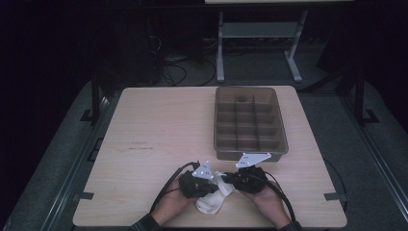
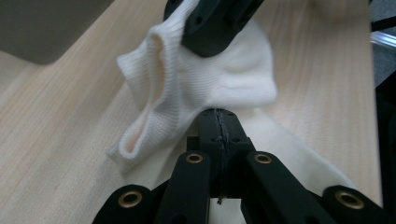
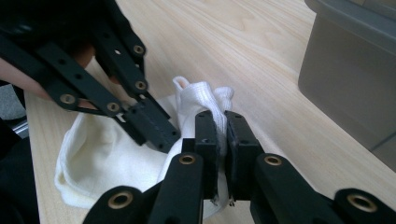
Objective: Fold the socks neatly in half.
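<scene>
Table (image 1: 154, 125) of pale wood, mostly bare on its left half; work sits at the near edge, centre. Left gripper (image 1: 208, 183) lies low over a white sock (image 1: 211, 202), its fingers (image 2: 219, 128) drawn together with a fold of the knit pinched between them, as the left gripper view shows at close range. Sock itself rests on the table just in front of the person's hands, partly bunched, ribbed cuff (image 2: 140, 93) gaping open and lifted a little off the wood. Right gripper (image 1: 234, 179) meets it from the other side, fingers (image 3: 208, 135) nearly together and clamped on a ridge of the same sock near the cuff; the two grippers stand just beside each other, almost tip to tip. Farther right and toward the back stands a grey-brown divided bin (image 1: 221, 144), its compartments apparently empty but for something dark and too small to tell in one at the far row. Judgement: the step in hand looks like gathering or folding the sock between the two grips. To do it well, both pinches should hold firm on the fabric, hands should move together so the knit is not stretched, and the loose toe end should be kept from dragging.
</scene>
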The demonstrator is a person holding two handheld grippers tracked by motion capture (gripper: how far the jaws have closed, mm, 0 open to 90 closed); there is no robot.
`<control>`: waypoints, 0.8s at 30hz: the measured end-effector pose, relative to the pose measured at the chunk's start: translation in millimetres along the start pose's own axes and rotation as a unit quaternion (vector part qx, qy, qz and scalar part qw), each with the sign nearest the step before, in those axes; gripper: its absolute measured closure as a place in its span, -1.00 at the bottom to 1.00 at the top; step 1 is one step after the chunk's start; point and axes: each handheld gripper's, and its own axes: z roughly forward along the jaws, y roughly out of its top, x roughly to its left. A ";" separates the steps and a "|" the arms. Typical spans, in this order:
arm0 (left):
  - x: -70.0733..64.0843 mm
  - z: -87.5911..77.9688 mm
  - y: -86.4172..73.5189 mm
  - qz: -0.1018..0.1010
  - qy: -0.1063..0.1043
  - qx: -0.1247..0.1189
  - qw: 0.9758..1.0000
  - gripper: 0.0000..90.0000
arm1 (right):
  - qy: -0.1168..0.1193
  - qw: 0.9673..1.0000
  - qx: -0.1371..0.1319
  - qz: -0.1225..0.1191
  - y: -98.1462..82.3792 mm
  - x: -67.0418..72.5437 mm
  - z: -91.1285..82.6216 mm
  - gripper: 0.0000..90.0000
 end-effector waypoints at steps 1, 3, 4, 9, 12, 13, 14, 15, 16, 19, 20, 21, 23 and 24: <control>-1.1 -2.3 0.3 0.001 0.000 -0.002 1.000 1.00 | 0.001 1.000 0.000 0.001 0.0 0.0 0.1 0.88; -5.1 -10.2 -0.2 0.001 -0.001 -0.011 1.000 1.00 | 0.000 1.000 0.001 0.000 -0.1 -0.2 0.5 0.88; -6.6 -12.5 -1.1 0.001 0.000 -0.014 1.000 1.00 | 0.000 1.000 0.003 -0.001 -0.4 -0.2 1.2 0.88; -13.1 -21.1 -10.0 -0.007 -0.004 -0.007 1.000 1.00 | -0.001 1.000 0.004 -0.003 -0.8 -0.4 2.2 0.88; -16.5 -18.6 -13.3 -0.015 -0.006 0.008 1.000 1.00 | -0.002 1.000 0.005 -0.001 -0.9 -0.8 1.8 0.88; -17.5 -16.5 -14.4 -0.015 -0.005 0.014 1.000 1.00 | -0.003 1.000 0.005 0.000 -1.2 -0.9 1.5 0.88; -17.7 -14.4 -15.0 -0.012 -0.003 0.024 1.000 1.00 | -0.004 1.000 0.004 -0.001 -1.4 -1.3 1.2 0.88; -17.7 -12.3 -15.8 -0.012 -0.004 0.029 1.000 1.00 | -0.005 1.000 0.004 0.000 -1.5 -1.6 0.9 0.88; -17.4 -11.4 -15.9 -0.016 -0.003 0.026 1.000 1.00 | -0.006 1.000 0.004 0.002 -1.4 -1.9 0.6 0.88; -15.1 -11.4 -15.5 -0.012 0.003 0.030 0.999 1.00 | -0.007 1.000 0.001 0.001 -1.6 -3.0 -0.2 0.88; -14.3 -11.0 -15.9 -0.012 0.003 0.028 1.000 1.00 | -0.008 1.000 0.000 0.001 -1.6 -3.2 -0.7 0.88; -13.6 -10.6 -15.9 -0.015 0.004 0.026 1.000 1.00 | -0.009 1.000 0.000 0.000 -1.6 -3.4 -1.3 0.88; -11.4 -9.5 -15.1 -0.014 0.008 0.029 0.999 1.00 | -0.010 1.000 0.000 0.000 -1.5 -4.1 -2.3 0.88; -9.8 -8.4 -14.6 -0.016 0.007 0.028 0.999 1.00 | -0.011 1.000 -0.001 0.001 -1.4 -4.4 -2.8 0.88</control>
